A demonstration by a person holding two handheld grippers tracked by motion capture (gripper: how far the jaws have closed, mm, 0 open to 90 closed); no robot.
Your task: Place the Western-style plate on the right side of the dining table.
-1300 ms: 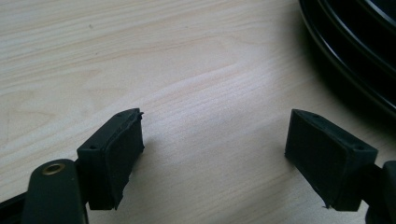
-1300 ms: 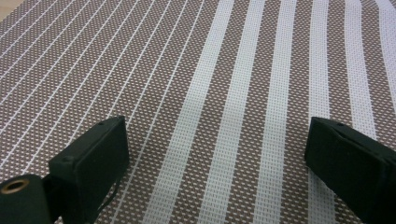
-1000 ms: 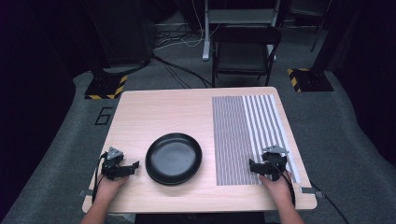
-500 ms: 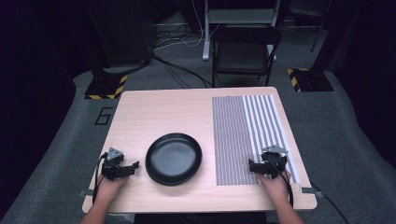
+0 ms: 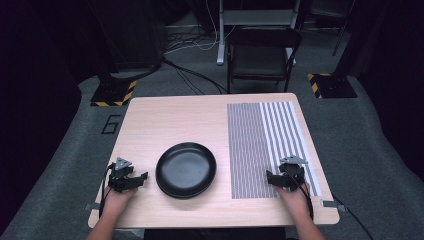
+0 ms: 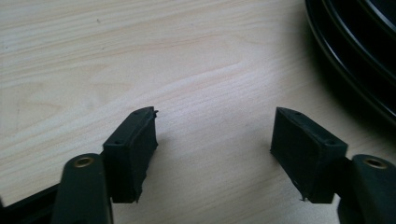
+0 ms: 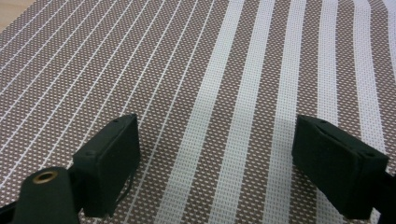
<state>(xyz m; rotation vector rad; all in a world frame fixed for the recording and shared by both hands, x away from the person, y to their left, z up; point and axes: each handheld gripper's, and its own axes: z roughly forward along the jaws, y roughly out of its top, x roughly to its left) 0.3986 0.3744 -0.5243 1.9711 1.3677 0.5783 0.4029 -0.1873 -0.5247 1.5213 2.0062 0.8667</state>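
A black round plate (image 5: pixel 186 169) lies on the light wooden table (image 5: pixel 170 125), near its front middle. My left gripper (image 5: pixel 142 176) rests just left of the plate, open, with bare wood between its pads (image 6: pixel 133 149); the plate's rim (image 6: pixel 355 56) curves past at the upper right of the left gripper view. A brown-and-white striped placemat (image 5: pixel 265 145) covers the table's right part. My right gripper (image 5: pixel 270 178) sits on the mat's front right area, open with nothing in it, over the stripes (image 7: pixel 219 102).
A dark folding chair (image 5: pixel 262 55) stands beyond the table's far edge. Cables (image 5: pixel 195 75) run over the grey floor, and yellow-black striped stand bases (image 5: pixel 112 95) sit at both far sides. The table's far half is bare wood.
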